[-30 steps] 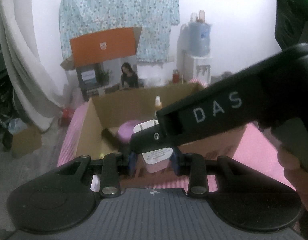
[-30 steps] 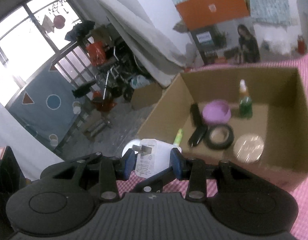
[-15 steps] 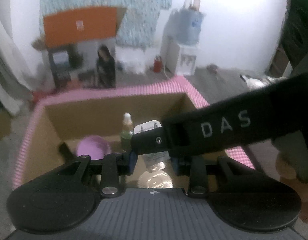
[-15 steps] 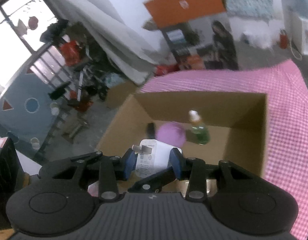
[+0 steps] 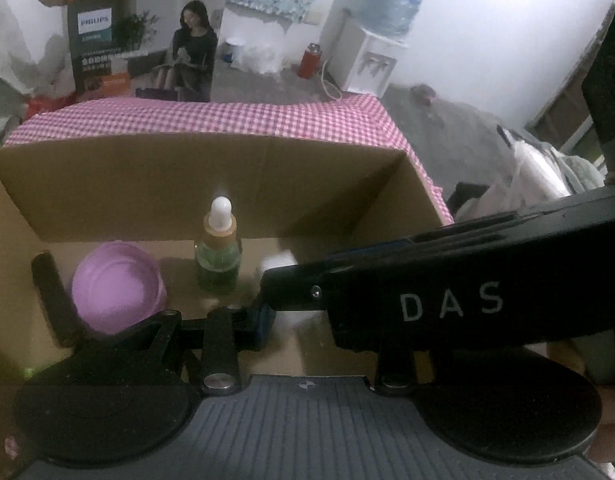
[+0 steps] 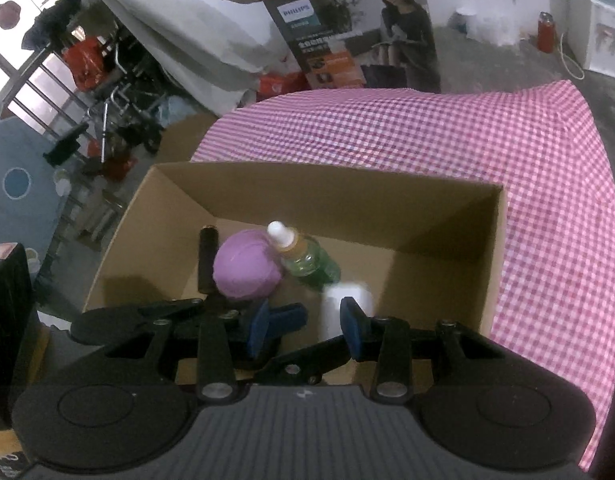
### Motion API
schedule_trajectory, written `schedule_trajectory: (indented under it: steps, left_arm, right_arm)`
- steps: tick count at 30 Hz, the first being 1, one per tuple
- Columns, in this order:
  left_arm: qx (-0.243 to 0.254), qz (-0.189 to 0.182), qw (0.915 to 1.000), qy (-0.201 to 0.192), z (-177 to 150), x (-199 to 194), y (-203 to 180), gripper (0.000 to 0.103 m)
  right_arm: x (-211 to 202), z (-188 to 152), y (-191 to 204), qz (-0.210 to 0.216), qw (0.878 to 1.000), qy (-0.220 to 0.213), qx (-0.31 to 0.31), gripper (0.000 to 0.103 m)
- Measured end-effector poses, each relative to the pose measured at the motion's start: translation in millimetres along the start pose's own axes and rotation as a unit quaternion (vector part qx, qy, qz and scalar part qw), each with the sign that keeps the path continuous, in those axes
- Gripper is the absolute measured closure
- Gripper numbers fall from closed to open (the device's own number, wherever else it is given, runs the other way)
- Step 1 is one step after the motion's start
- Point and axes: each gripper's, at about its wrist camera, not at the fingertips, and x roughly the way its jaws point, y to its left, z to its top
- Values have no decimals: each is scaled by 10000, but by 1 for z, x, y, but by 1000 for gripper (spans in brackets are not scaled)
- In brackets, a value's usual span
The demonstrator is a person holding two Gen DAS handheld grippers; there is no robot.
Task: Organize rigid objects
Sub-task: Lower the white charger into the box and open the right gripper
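A white charger plug (image 6: 341, 306), blurred, is in the cardboard box (image 6: 495, 256) just beyond my open right gripper (image 6: 303, 324); whether it rests or falls I cannot tell. It shows blurred in the left wrist view (image 5: 283, 268) too. My left gripper (image 5: 319, 320) is open over the box, its right finger hidden behind the right gripper's black body (image 5: 447, 300). In the box are a purple bowl (image 5: 115, 292), a green dropper bottle (image 5: 219, 256) and a black stick (image 5: 47, 292).
The box sits on a pink checked tablecloth (image 6: 507, 136). Beyond the table stand a Philips carton (image 6: 347, 44), a water dispenser (image 5: 379, 56) and a red flask (image 5: 307, 60). Clutter fills the floor at the left (image 6: 107, 80).
Both grippers held the white plug together; both have opened and let it go into the box. Both cameras have moved forward and tilted down over the box.
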Motion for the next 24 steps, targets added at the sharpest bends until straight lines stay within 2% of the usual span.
schedule_trajectory:
  steps: [6, 12, 17, 22, 24]
  left_arm:
    - [-121, -28, 9999, 40, 8, 3, 1, 70]
    - [-72, -97, 9999, -28, 7, -5, 1, 68]
    - [123, -73, 9995, -270, -2, -28, -7, 61]
    - [424, -89, 9970, -639, -19, -64, -17, 45]
    - [599, -31, 9952, -769, -29, -77, -22, 42]
  right_arm:
    - [2, 8, 4, -126, 9998, -1, -138, 61]
    - [-4, 7, 0, -10, 10000, -63, -27, 61]
    - [-19, -6, 0, 157, 9996, -202, 121, 61]
    - [-47, -26, 1, 413, 9974, -526, 278, 60]
    - [-60, -34, 3, 508, 9958, -692, 318, 59]
